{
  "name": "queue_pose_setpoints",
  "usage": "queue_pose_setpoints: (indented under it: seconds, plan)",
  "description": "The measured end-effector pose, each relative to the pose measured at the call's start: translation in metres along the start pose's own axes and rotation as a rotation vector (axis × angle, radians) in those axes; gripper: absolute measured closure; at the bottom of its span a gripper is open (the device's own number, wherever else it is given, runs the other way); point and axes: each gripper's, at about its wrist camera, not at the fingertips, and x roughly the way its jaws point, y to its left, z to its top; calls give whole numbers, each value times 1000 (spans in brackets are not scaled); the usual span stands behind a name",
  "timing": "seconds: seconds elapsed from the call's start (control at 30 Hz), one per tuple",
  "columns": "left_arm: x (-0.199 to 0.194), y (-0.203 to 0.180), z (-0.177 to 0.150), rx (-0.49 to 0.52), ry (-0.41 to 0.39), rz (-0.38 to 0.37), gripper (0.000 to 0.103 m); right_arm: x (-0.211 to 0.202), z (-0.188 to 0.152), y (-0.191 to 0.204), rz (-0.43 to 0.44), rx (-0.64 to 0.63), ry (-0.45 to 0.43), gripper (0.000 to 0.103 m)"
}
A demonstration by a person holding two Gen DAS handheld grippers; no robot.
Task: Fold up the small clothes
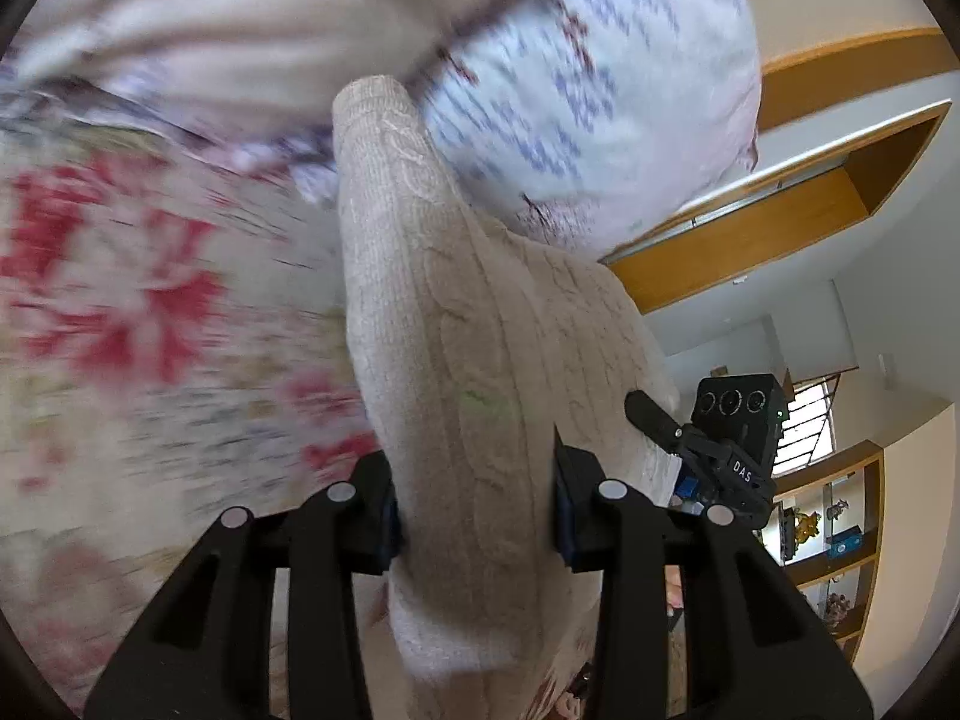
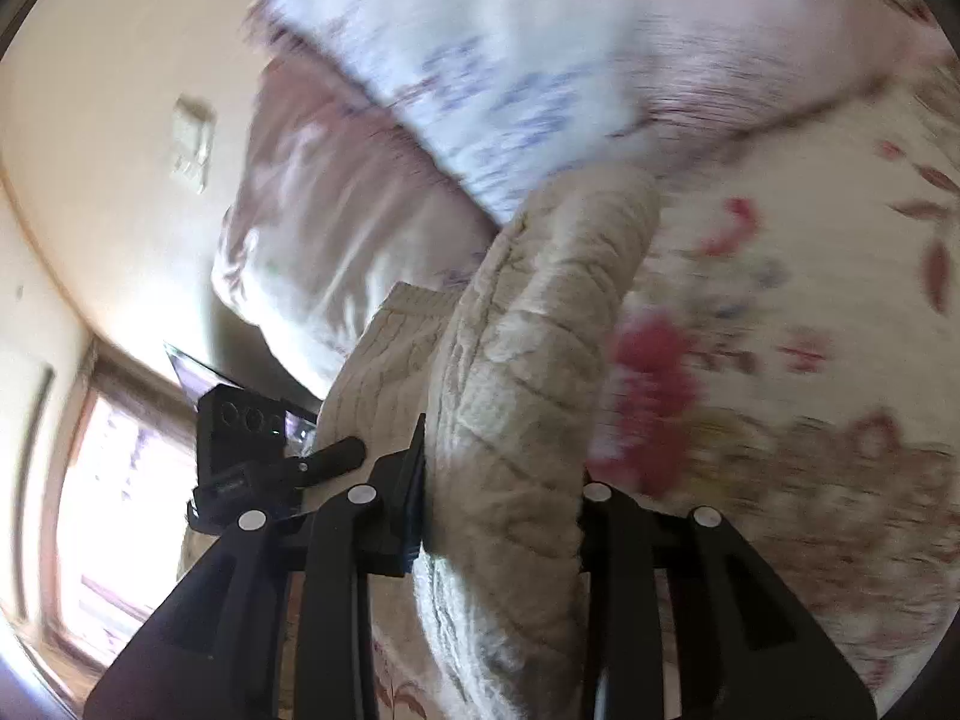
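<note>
Now the soft cream cable-knit sweater [image 1: 480, 324] is pinched by the left gripper [image 1: 474, 516] and the right gripper [image 2: 501, 498], lifted off the flowery bed cover [image 1: 120, 276] for folding.

We counted one knitted sweater [image 1: 480, 324], cream with a cable pattern. There were two grippers: the left gripper [image 1: 474, 504] and the right gripper [image 2: 501, 510], each with two black fingers. We spotted two pillows, one pillow [image 1: 576, 84] with a blue-and-red print and one plain pink pillow [image 2: 324, 204]. One floral bedspread [image 1: 120, 276] too. The shelf [image 1: 840, 516] held a few knickknacks, too small for us to count.
</note>
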Motion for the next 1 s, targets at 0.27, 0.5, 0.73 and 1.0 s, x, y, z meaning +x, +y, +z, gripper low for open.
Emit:
queue_pose_setpoints:
  seconds: [0.27,0.5,0.73,1.0]
  plan:
    - [-24,75,0,-121,-54,191,54,93,-18,-6,-188,-2,93,69]
    - [-31,72,-6,-62,-94,216,48,54,-11,-10,-150,37,12,67]
    - [-27,69,-7,-44,-115,281,39,78,-15,-4,-340,-52,2,91]
    - [-51,29,-33,93,-166,362,40,45,-36,36,-404,-248,-66,61]
